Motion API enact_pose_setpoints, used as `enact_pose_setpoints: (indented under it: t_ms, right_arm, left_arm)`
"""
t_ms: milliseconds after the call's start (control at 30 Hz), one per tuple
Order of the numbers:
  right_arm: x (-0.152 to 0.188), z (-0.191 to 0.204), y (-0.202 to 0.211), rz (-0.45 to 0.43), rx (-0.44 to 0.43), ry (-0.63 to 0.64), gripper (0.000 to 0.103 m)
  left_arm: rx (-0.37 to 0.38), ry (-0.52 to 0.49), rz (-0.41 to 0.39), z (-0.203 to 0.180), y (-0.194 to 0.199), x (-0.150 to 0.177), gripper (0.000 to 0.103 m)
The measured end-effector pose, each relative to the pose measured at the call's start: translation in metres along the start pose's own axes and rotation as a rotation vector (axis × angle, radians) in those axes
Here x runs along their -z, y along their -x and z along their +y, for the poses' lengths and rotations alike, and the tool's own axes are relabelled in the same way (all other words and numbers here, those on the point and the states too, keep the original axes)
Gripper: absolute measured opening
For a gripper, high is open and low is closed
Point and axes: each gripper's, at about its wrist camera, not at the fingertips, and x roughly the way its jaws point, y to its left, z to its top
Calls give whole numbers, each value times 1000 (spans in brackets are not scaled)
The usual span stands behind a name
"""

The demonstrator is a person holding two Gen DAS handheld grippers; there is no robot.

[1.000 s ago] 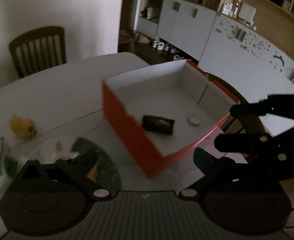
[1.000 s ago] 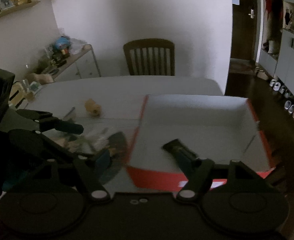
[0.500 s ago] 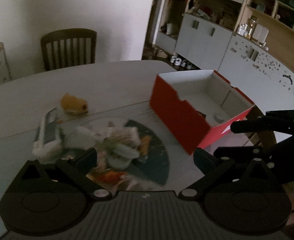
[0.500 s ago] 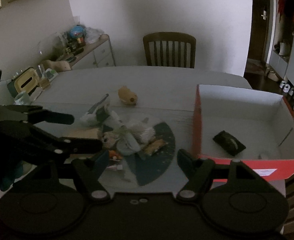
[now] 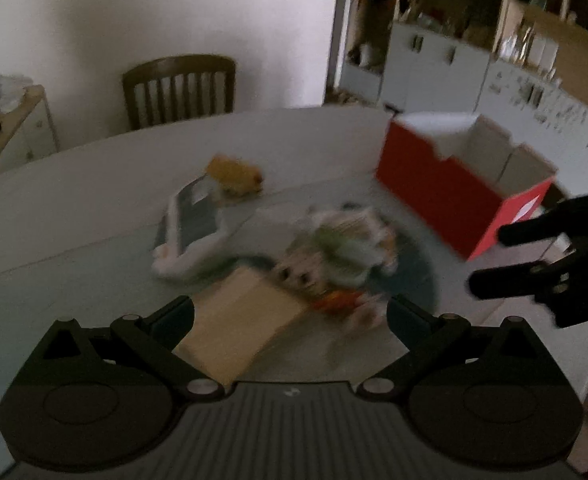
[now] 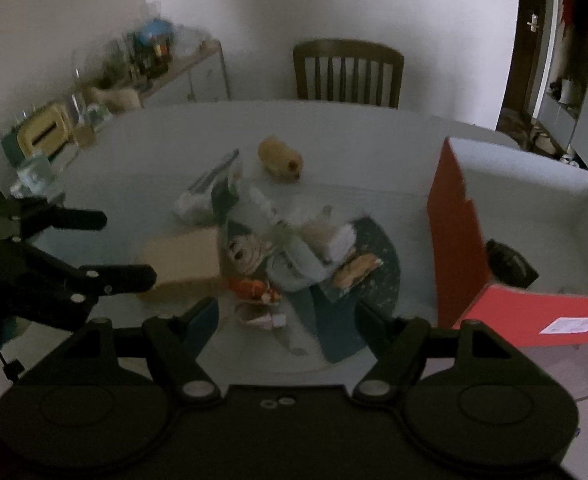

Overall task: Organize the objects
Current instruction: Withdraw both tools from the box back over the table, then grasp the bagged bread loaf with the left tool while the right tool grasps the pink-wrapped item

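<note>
1. Both views have swung away from the red box (image 6: 458, 240) and now face the heap of small things (image 6: 290, 256) on the counter (image 6: 166, 152); the box sits off to the right.
2. That reads as a return trip for the next item; a black object (image 6: 510, 260) already lies in the box.
3. The left gripper (image 6: 122, 248) and right gripper (image 5: 494, 256) hang above the counter, jaws spread wide, nothing between them.
4. The heap is a blurred jumble: a tan box (image 6: 186, 256), a doll-like face, an orange scrap and wrappers on a dark mat. A yellow plush (image 6: 280, 159) lies apart behind it.
</note>
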Motion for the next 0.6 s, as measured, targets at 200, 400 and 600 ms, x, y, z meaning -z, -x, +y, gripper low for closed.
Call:
enact_pose_setpoints:
  t_ms: [200,400,600]
  right_arm:
    - [1,13,-29,42,18,19,75]
    - [2,22,-58,88,16,46,75]
    - [3,26,-83,148,12,50,75]
  left_arm:
    - [-41,-54,43,24,-30,13,103]
    - [-36,-102,77,37,-58,16,103]
    - [-17,-145,111,43,-80,16,103]
